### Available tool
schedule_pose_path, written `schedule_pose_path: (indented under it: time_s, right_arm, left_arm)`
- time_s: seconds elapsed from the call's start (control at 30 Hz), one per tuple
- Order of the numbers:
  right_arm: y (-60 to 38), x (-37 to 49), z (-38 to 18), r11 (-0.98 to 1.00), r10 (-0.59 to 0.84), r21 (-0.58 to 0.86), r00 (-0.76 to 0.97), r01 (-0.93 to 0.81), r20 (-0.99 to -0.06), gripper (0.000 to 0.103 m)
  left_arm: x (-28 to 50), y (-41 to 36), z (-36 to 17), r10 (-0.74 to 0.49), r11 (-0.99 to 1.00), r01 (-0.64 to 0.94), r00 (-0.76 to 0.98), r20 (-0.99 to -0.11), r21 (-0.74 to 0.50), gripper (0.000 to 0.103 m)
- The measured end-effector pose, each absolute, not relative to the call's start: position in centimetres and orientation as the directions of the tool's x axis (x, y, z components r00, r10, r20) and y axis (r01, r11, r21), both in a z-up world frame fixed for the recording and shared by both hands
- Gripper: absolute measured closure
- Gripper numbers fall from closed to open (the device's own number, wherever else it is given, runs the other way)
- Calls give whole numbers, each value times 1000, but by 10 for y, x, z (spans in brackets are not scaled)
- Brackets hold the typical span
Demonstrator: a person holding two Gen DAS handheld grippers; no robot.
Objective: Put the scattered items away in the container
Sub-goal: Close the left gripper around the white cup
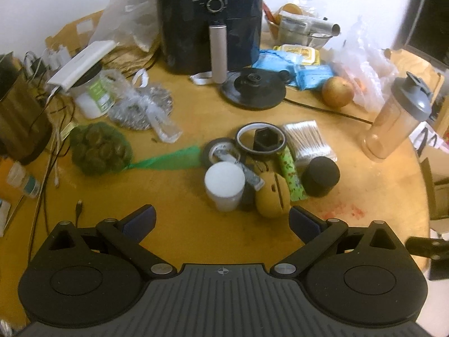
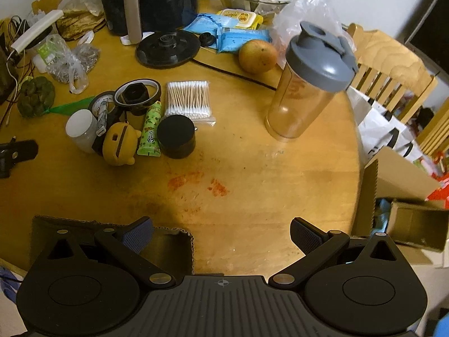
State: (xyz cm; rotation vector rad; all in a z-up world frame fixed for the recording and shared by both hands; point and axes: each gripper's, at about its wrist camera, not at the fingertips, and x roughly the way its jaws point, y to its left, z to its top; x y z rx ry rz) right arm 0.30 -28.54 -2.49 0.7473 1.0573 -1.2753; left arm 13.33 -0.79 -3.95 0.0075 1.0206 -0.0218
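A cluster of small items lies mid-table: a white-capped jar (image 1: 224, 186) (image 2: 80, 129), a yellow bear-shaped case (image 1: 272, 196) (image 2: 120, 143), a green snack packet (image 1: 291, 172) (image 2: 151, 129), a black round tin (image 1: 321, 175) (image 2: 176, 136), tape rolls (image 1: 259, 137) (image 2: 137, 91) and a cotton swab pack (image 1: 307, 140) (image 2: 188, 99). A cardboard box (image 2: 171, 241) sits at the near table edge under my right gripper. My left gripper (image 1: 223, 219) is open and empty, just short of the cluster. My right gripper (image 2: 221, 236) is open and empty over bare table.
A black air fryer (image 1: 210, 19), kettle base (image 1: 252, 88), orange (image 1: 336, 91) (image 2: 258, 56) and shaker bottle (image 1: 395, 118) (image 2: 308, 81) stand behind. A green net bag (image 1: 99, 148), plastic bags and cables crowd the left. Wooden chair (image 2: 393, 64) and boxes are off the right edge.
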Motion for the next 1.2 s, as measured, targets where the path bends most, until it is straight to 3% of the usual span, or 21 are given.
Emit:
schedule_pose_path:
  time_s: [0.33, 0.37, 0.4, 0.83, 0.9, 1.07, 1.2]
  right_arm:
    - [-278, -9, -25, 125, -387, 26, 72, 992, -919, 0]
    - [-278, -11, -25, 114, -388, 36, 78, 993, -918, 0]
    - [-277, -12, -25, 105, -391, 49, 86, 993, -916, 0]
    - [-272, -23, -32, 1, -378, 42, 39, 999, -925, 0]
    - [-271, -25, -33, -12, -376, 44, 36, 999, -926, 0]
    - [-270, -27, -34, -31, -374, 53, 38, 998, -927, 0]
    - [-270, -31, -34, -43, -377, 77, 55, 996, -925, 0]
  left_arm:
    - [169, -3, -85, -8, 998, 56, 506, -862, 23, 2]
    - [172, -2, -89, -10, 998, 56, 508, -861, 21, 13]
    - [176, 0, -94, -9, 998, 54, 500, -866, 21, 18]
    - [206, 6, -129, -35, 999, 10, 457, -889, -34, 25]
    - [209, 5, -133, -40, 999, 6, 451, -891, -42, 28]
    - [214, 0, -138, -37, 999, 2, 446, -894, -41, 50]
    - [215, -1, -137, -36, 999, -2, 448, -893, -41, 50]
